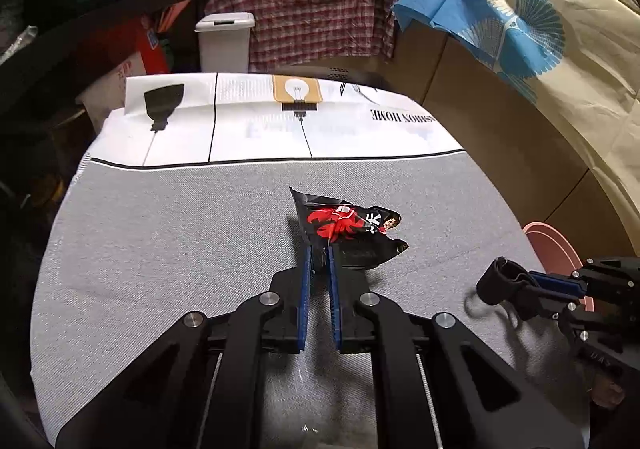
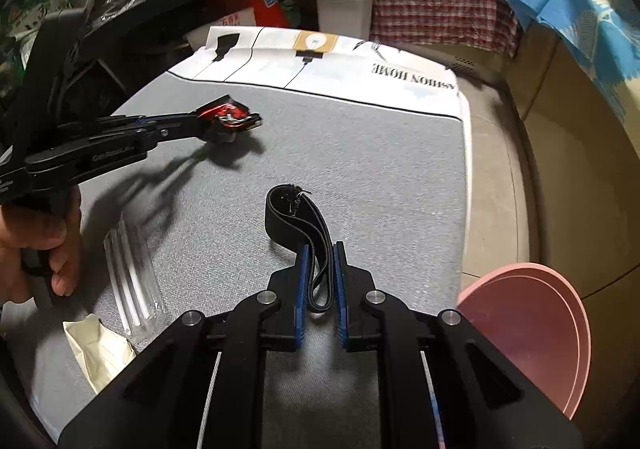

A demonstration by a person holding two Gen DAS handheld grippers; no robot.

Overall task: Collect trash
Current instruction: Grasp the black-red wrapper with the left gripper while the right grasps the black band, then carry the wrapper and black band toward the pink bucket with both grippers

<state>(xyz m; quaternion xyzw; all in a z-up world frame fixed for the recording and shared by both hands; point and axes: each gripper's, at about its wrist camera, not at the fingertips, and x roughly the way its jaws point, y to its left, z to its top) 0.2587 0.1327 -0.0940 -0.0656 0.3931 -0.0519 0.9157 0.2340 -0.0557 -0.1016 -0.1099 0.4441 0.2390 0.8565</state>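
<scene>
The left gripper [image 1: 319,259] fingers clench a crumpled black-and-red wrapper [image 1: 346,227] above the grey table [image 1: 160,249]; the right gripper [image 2: 320,263] fingers grasp a black elastic band [image 2: 298,223] nearer the pink bin [image 2: 532,333]. Clear straws [image 2: 130,269] and crumpled paper [image 2: 98,345] lie left of the band.

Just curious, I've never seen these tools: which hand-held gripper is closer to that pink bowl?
Right. The right hand-held gripper, shut on a black strap, is just beside the pink bowl. The left hand-held gripper, shut on a black wrapper, is farther away.
</scene>
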